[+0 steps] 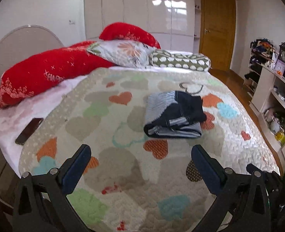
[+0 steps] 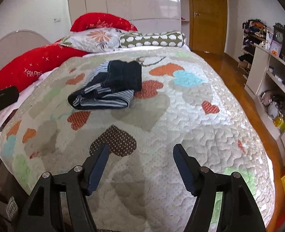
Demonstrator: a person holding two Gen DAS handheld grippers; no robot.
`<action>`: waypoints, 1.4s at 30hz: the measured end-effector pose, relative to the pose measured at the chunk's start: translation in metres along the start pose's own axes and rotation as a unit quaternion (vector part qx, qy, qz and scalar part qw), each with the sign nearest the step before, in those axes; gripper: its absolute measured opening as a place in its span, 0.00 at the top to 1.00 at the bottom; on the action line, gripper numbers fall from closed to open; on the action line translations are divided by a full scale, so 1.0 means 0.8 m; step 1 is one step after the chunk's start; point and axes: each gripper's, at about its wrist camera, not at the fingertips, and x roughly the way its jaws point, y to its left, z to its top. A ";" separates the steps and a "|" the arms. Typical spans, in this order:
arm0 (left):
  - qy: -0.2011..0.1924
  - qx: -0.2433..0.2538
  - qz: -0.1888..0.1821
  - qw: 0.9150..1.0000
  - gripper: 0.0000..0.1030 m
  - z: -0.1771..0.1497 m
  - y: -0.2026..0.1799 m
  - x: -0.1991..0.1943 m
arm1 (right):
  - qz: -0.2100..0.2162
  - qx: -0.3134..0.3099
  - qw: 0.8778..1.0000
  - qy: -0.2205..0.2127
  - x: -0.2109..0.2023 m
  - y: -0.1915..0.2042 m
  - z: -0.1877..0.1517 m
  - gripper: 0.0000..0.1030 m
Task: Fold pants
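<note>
A wide bed (image 1: 123, 174) fills the space ahead of and beneath both of my hand-held grippers, covered by a pale quilt (image 2: 210, 135) printed with orange, green, blue and brown hearts. Beyond the quilt, at the far end from me, lie two red pillows (image 1: 45, 73), a flowered pillow (image 2: 96, 38) and a green roll cushion with white spots (image 1: 181, 60). Past those stands a glossy white wardrobe (image 1: 138, 9), with a wooden door (image 2: 208, 13) to its right and open shelves (image 2: 273, 73) along the right wall.

The pants (image 1: 174, 114), dark with grey stripes, lie folded in a compact bundle on the quilt, ahead of my left hand-held gripper (image 1: 141, 156) and slightly to its right, well apart from its fingers. From my right hand-held gripper (image 2: 140, 155) they lie ahead and to the left.

A dark phone (image 1: 29, 128) rests on the white sheet to my far left.

Both grippers stand open with nothing between their jaws, the left one wider.
</note>
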 end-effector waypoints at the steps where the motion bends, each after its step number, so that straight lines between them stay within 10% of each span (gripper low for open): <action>1: 0.002 0.001 -0.001 1.000 0.00 -0.001 -0.001 0.001 | 0.000 0.002 1.000 0.002 0.002 0.000 0.000 0.29; 42: 0.067 0.013 -0.023 0.997 0.00 -0.020 -0.013 0.033 | 0.000 -0.006 1.000 0.009 0.010 0.010 -0.005 0.27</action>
